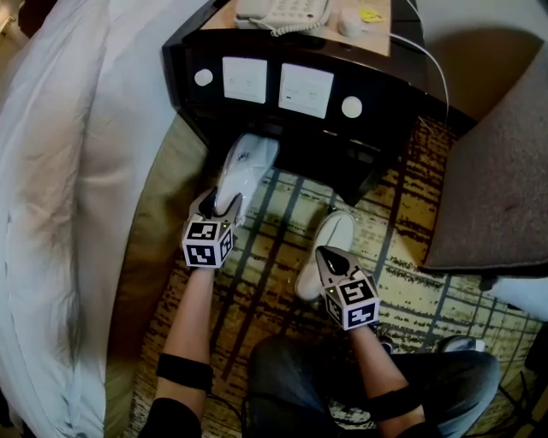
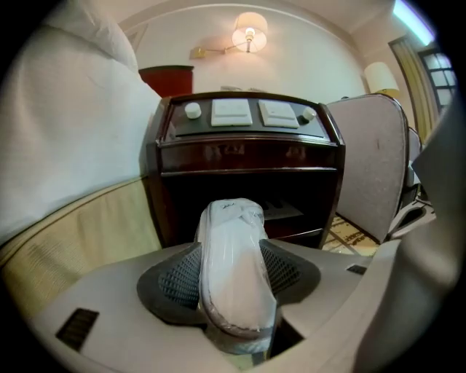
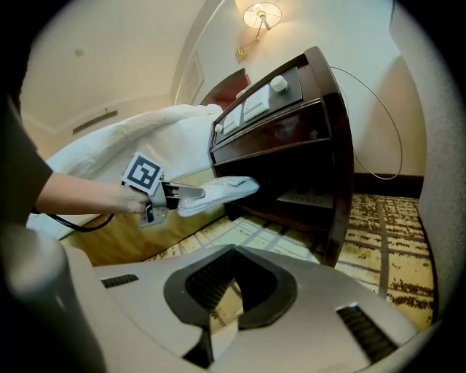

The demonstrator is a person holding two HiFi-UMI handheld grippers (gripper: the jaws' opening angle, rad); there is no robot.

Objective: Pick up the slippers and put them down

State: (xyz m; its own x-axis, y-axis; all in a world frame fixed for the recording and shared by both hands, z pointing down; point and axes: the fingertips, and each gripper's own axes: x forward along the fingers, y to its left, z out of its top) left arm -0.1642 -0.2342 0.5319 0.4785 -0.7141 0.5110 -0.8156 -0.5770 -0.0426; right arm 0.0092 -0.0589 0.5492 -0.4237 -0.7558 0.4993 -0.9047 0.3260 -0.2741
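A white slipper wrapped in clear plastic hangs in the air in front of the dark nightstand. My left gripper is shut on its heel end. In the left gripper view the slipper stands up between the pads, toe pointing at the nightstand. The right gripper view shows that slipper held level by the left gripper. A second white slipper lies on the carpet. My right gripper hovers over it, shut, with nothing seen between its jaws.
The nightstand has an open lower shelf and a telephone on top. A white bed runs along the left, and a grey chair stands at the right. Patterned carpet covers the floor. The person's knees are at the bottom.
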